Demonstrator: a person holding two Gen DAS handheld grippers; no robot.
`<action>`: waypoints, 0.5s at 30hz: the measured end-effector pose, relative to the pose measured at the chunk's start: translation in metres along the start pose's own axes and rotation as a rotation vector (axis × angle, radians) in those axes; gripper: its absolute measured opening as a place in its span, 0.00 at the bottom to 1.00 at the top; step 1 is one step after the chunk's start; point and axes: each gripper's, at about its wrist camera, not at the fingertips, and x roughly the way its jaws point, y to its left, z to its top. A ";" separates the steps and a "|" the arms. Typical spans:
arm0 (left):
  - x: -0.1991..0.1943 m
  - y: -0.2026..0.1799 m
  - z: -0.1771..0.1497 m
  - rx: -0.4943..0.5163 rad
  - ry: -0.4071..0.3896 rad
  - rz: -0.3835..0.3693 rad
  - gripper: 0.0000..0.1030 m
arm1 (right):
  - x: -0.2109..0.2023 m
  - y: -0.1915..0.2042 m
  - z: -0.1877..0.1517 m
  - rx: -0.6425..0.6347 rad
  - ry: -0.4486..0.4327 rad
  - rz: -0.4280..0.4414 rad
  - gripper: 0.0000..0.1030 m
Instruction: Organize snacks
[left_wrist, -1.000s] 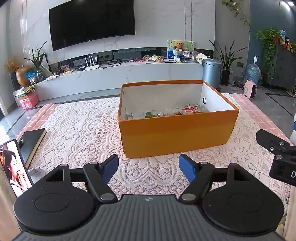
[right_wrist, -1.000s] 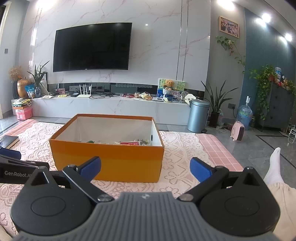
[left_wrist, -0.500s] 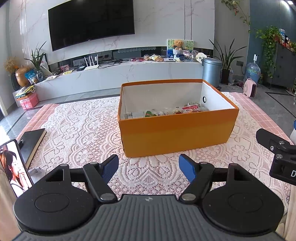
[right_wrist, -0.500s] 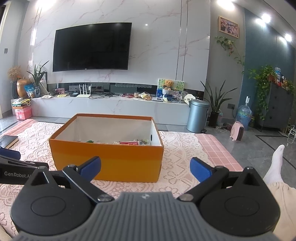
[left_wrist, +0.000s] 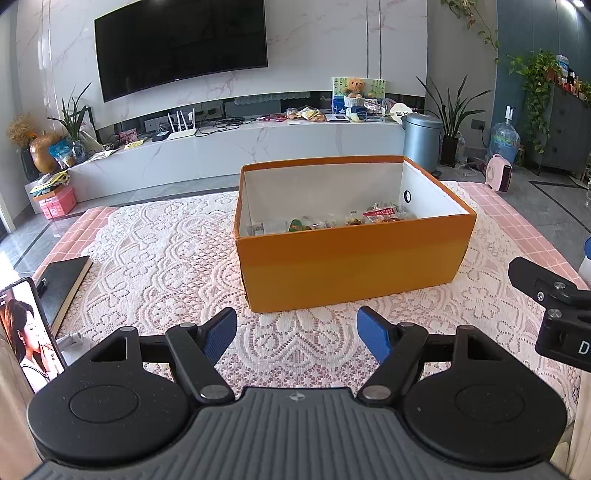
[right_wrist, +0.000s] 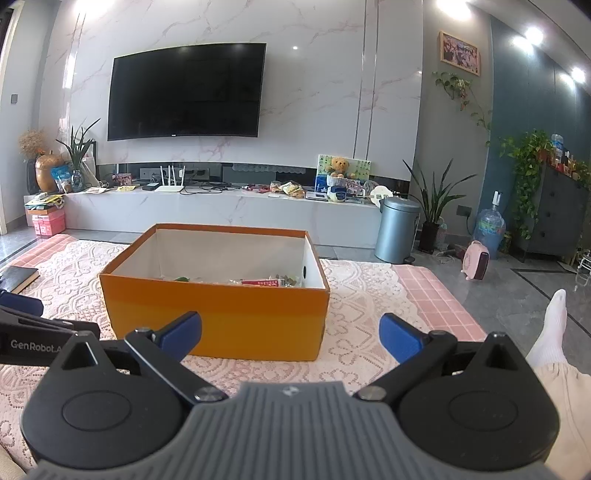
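An open orange cardboard box (left_wrist: 354, 264) with a white inside stands on a lace-covered table. Several snack packets (left_wrist: 380, 214) lie on its floor along the near wall. The box also shows in the right wrist view (right_wrist: 218, 314), with the snacks (right_wrist: 264, 283) inside. My left gripper (left_wrist: 297, 332) is open and empty, a short way in front of the box. My right gripper (right_wrist: 290, 332) is open and empty, also in front of the box. Each gripper shows at the edge of the other's view.
A phone (left_wrist: 26, 332) with a lit screen and a black notebook (left_wrist: 61, 284) lie at the table's left edge. A person's leg and white sock (right_wrist: 550, 332) are at the right. A TV cabinet (left_wrist: 236, 147) and bin (left_wrist: 421, 140) stand beyond.
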 end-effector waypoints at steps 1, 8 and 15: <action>0.000 0.000 0.000 0.000 0.000 0.000 0.84 | 0.000 0.000 0.000 0.002 0.002 0.001 0.96; 0.000 0.000 -0.001 0.005 0.004 -0.003 0.84 | 0.003 0.000 0.000 0.002 0.023 -0.003 0.96; 0.000 -0.002 -0.001 0.014 0.009 -0.010 0.84 | 0.004 0.000 -0.001 0.000 0.038 0.001 0.96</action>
